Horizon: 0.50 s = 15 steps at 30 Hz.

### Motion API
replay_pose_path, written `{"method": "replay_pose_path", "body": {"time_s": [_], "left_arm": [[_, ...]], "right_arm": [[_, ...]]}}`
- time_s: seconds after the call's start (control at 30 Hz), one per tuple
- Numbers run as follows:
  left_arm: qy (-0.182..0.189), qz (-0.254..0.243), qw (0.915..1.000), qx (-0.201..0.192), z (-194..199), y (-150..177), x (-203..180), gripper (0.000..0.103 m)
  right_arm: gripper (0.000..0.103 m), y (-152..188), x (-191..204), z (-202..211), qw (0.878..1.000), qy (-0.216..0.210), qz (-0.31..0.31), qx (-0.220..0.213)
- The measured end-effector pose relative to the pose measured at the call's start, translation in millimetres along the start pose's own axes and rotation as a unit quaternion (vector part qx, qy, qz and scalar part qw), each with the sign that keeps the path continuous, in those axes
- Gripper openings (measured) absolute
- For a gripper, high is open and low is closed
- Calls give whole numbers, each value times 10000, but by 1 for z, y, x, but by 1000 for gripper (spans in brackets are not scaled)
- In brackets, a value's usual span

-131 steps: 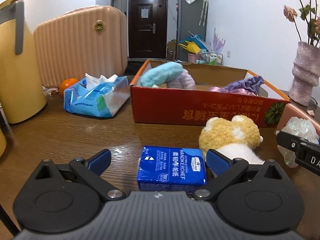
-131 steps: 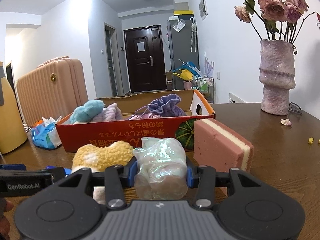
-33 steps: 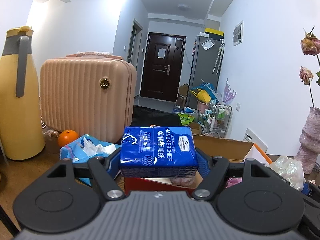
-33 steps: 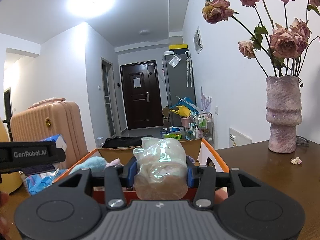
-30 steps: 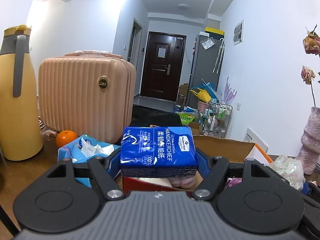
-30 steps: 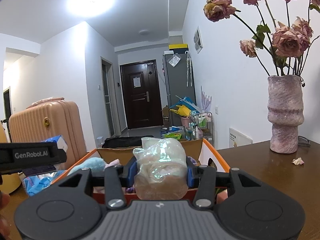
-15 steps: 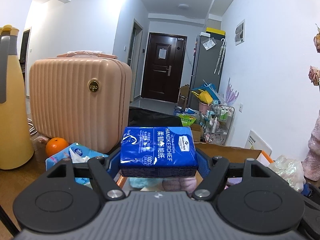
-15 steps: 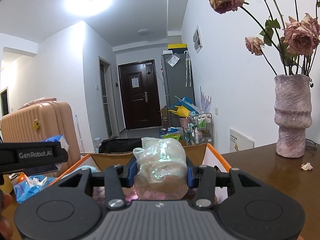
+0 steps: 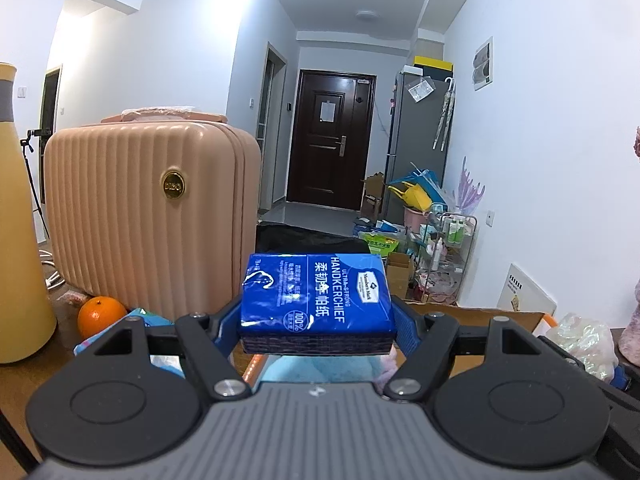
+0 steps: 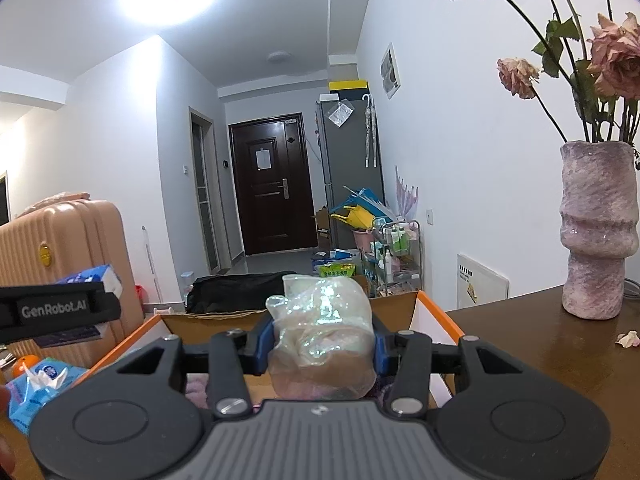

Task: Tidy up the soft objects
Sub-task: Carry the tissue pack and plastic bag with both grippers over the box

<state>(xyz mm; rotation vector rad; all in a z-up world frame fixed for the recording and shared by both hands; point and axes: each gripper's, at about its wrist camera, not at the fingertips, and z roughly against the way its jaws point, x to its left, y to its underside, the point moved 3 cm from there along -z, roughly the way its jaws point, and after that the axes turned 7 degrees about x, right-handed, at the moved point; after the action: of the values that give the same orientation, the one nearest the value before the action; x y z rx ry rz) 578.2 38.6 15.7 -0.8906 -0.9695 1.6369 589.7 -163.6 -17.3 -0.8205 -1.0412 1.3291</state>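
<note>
My left gripper (image 9: pixel 318 320) is shut on a blue pack of paper handkerchiefs (image 9: pixel 316 300), held up in the air. Under it lie a light-blue fluffy thing (image 9: pixel 316 370) and a pink one (image 9: pixel 386 364) in the cardboard box (image 9: pixel 500 314). My right gripper (image 10: pixel 320 344) is shut on a shiny clear bag (image 10: pixel 320 340), held over the open box (image 10: pixel 436 320) with its orange rim. The left gripper (image 10: pixel 60 312) with its blue pack shows at the left of the right wrist view. The bag (image 9: pixel 584 346) shows at the right of the left wrist view.
A pink ribbed suitcase (image 9: pixel 148 216) stands behind the table at the left, with an orange (image 9: pixel 100 314), a blue tissue pack (image 10: pixel 40 384) and a yellow jug (image 9: pixel 20 240) nearby. A pink vase with dried roses (image 10: pixel 596 232) stands on the brown table (image 10: pixel 560 344) at the right.
Both grippers have moved forward over the box with their loads still held. The suitcase and vase now look nearer and the box front has dropped out of sight.
</note>
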Motion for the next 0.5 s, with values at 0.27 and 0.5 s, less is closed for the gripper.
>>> {"method": "replay_pose_path", "body": {"time_s": [0.27, 0.5], "left_arm": [[-82, -63, 9999, -29, -13, -3, -4, 75], [-141, -130, 9998, -28, -22, -2, -10, 75]], "right_arm": [[45, -3, 0, -15, 10000, 43, -16, 43], [45, -2, 4, -25, 9999, 81, -21, 83]]}}
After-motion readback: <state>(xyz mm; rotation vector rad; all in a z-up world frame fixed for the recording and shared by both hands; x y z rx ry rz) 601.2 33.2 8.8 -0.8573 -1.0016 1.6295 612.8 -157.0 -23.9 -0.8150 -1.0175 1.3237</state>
